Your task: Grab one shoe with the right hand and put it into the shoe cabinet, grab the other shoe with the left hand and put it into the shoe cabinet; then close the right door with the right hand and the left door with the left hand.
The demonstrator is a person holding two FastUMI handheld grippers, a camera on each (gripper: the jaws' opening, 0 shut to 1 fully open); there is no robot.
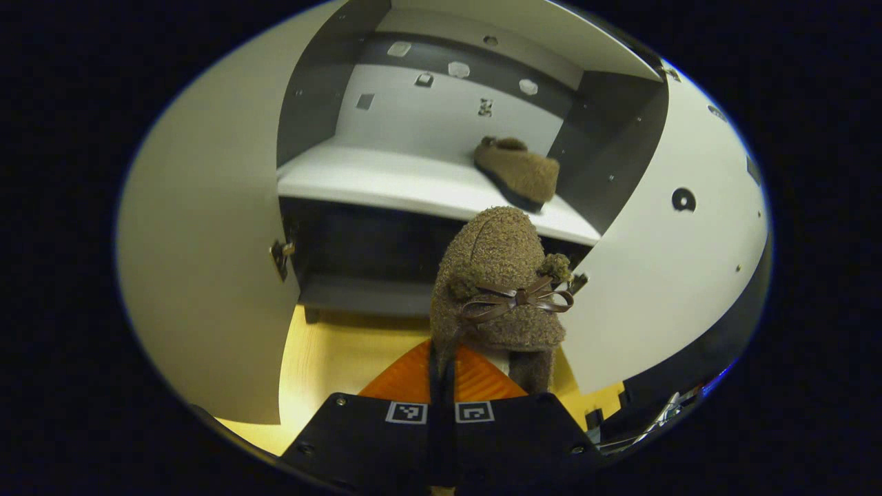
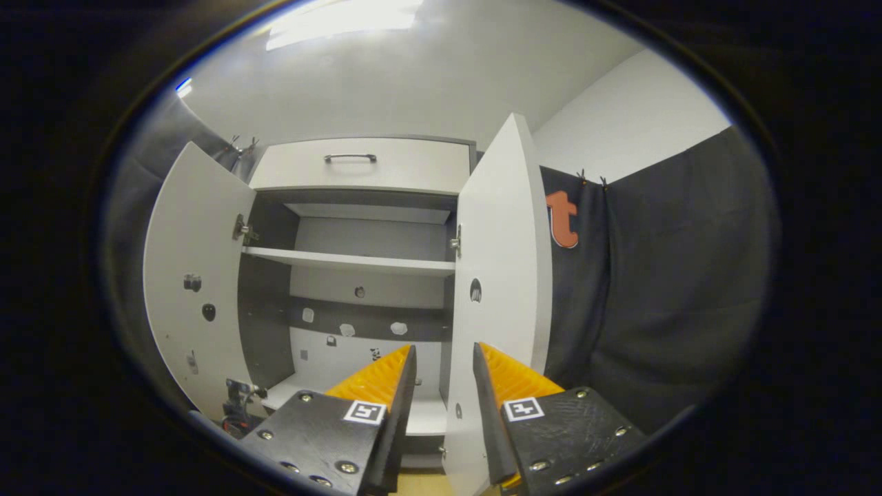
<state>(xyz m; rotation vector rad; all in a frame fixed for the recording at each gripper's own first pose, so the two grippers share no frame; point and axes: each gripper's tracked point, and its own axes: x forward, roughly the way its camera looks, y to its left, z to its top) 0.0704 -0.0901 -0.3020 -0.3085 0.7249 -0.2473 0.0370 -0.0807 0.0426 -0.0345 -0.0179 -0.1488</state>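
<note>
L gripper pinching a fuzzy brown shoe at heel, toe pointing to shoe cabinet; shoe held in air just before the shelf edge; second shoe lies on shelf, R side, open room to its left; both doors wide open: left door, right door; R gripper holds nothing, fingers a little apart, raised before right door's edge.

Both views facing shoe cabinet

white cabinet shelf carries one fuzzy brown shoe near its right end.
</note>
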